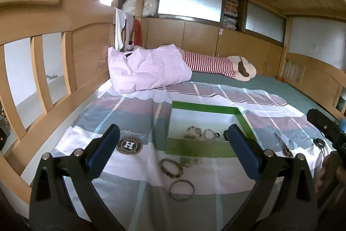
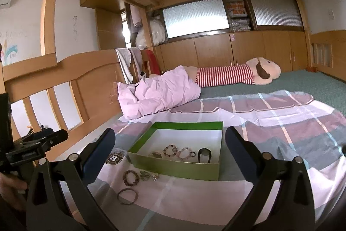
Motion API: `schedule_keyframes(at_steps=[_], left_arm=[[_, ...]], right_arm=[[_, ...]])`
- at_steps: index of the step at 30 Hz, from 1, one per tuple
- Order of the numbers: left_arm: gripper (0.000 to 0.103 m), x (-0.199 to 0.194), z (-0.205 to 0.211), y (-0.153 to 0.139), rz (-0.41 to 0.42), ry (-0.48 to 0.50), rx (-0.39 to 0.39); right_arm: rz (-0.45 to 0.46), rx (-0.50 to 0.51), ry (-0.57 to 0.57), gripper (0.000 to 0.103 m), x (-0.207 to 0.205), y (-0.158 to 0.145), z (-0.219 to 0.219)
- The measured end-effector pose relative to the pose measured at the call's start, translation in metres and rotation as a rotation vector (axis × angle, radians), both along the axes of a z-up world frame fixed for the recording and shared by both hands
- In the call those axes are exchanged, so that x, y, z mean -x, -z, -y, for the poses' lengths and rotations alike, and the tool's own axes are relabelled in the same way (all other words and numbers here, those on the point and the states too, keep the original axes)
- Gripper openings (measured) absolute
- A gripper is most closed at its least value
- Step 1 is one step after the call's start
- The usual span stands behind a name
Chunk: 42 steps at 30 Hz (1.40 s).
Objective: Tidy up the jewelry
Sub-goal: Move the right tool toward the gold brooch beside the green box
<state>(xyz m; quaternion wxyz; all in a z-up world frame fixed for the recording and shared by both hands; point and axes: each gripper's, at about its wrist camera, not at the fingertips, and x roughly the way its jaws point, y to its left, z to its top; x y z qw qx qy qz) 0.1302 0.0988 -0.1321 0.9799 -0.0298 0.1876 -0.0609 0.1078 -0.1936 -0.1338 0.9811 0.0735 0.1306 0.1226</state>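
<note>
Loose bracelets just ahead of left claw (image 1: 170, 145).
Both claws wide open, empty; beaded bracelet (image 1: 170, 167) and bangle (image 1: 182, 190) lying flat before green box (image 1: 203, 106); right claw (image 2: 169, 147) farther off.

I'm in a home bedroom: a wooden-railed bed (image 2: 64, 70) under timber slats, a crumpled pink pillow (image 2: 160, 92), a striped long plush toy (image 2: 237, 73), and wooden wall cupboards (image 2: 216, 49).

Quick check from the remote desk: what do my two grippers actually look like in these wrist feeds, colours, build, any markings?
Both look alike. The left gripper and right gripper each have two black plastic arms with triangular cut-outs and silver round pins at the joints. The fingers carry dark blue pads; same on the right fingers. No printed markings or cables show on either. A bare hand holds the left one.
</note>
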Motion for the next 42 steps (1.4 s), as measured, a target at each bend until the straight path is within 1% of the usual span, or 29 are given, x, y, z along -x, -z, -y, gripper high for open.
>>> schedule_keyframes(at_steps=[7, 10, 11, 13, 14, 15, 17, 20, 22, 24, 27, 31, 38, 42], left_arm=[[0.099, -0.002, 0.003, -0.001, 0.006, 0.008, -0.007], [0.099, -0.004, -0.001, -0.004, 0.015, -0.004, 0.003], [0.099, -0.005, -0.003, -0.004, 0.013, -0.012, 0.009], [0.099, -0.008, -0.008, -0.004, 0.004, -0.029, 0.022], [0.099, -0.01, -0.01, -0.003, -0.002, -0.037, 0.028], [0.099, -0.013, -0.013, -0.003, -0.011, -0.048, 0.037], [0.099, -0.016, -0.017, -0.003, -0.022, -0.057, 0.055], [0.099, -0.022, -0.025, 0.0, -0.041, -0.079, 0.064], [0.099, -0.026, -0.03, 0.002, -0.058, -0.09, 0.068], [0.099, -0.029, -0.035, 0.004, -0.072, -0.099, 0.075], [0.099, -0.035, -0.043, 0.007, -0.094, -0.114, 0.087], [0.099, -0.039, -0.046, 0.008, -0.1, -0.118, 0.091], [0.099, -0.045, -0.045, 0.007, -0.103, -0.104, 0.073], [0.099, -0.046, -0.044, 0.008, -0.113, -0.1, 0.075]], right_arm=[[-0.044, 0.019, -0.005, 0.099, -0.01, 0.01, -0.006], [-0.122, 0.057, -0.016, 0.099, -0.026, 0.028, -0.019], [-0.175, 0.074, -0.025, 0.097, -0.036, 0.04, -0.027], [-0.26, 0.092, -0.046, 0.087, -0.053, 0.061, -0.041], [-0.314, 0.108, -0.062, 0.077, -0.065, 0.075, -0.052], [-0.354, 0.128, -0.074, 0.065, -0.075, 0.086, -0.061], [-0.433, 0.17, -0.095, 0.054, -0.097, 0.111, -0.08], [-0.52, 0.175, -0.101, 0.049, -0.119, 0.138, -0.098], [-0.52, 0.204, -0.098, 0.046, -0.126, 0.149, -0.111], [-0.523, 0.239, -0.097, 0.038, -0.135, 0.158, -0.125], [-0.537, 0.269, -0.07, 0.033, -0.148, 0.173, -0.135], [-0.545, 0.264, -0.041, 0.032, -0.161, 0.179, -0.137], [-0.579, 0.252, -0.031, 0.032, -0.182, 0.184, -0.144], [-0.614, 0.251, -0.017, 0.023, -0.192, 0.192, -0.147]])
